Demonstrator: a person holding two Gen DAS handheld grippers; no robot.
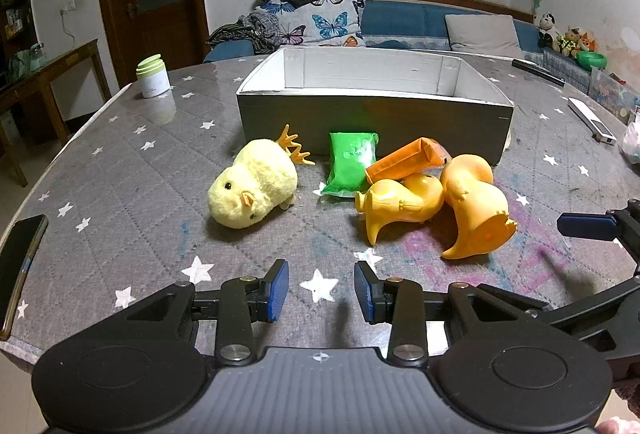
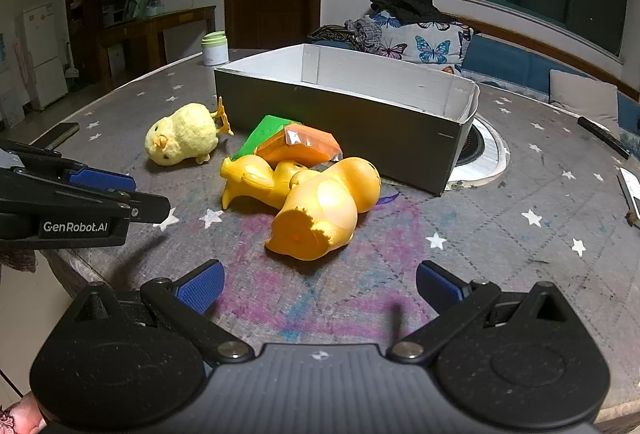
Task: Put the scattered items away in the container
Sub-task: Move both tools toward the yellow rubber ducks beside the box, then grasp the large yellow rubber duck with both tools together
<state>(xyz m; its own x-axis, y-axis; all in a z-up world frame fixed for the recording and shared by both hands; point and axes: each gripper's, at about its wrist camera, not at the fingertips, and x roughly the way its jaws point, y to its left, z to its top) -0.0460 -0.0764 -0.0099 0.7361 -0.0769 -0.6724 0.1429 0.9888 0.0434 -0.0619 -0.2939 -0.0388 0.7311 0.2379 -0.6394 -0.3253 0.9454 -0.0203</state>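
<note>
Five items lie outside box (image 1: 372,121); none packed; left gripper (image 1: 321,292) narrowly parted, right gripper (image 2: 320,290) wide, both empty; next: grasp nearest duck (image 2: 320,218).

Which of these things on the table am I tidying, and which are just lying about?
For the job: plush chick, green packet, orange packet, two yellow plastic ducks, grey box.

Lying about: green-lidded jar, phone, remote.
</note>
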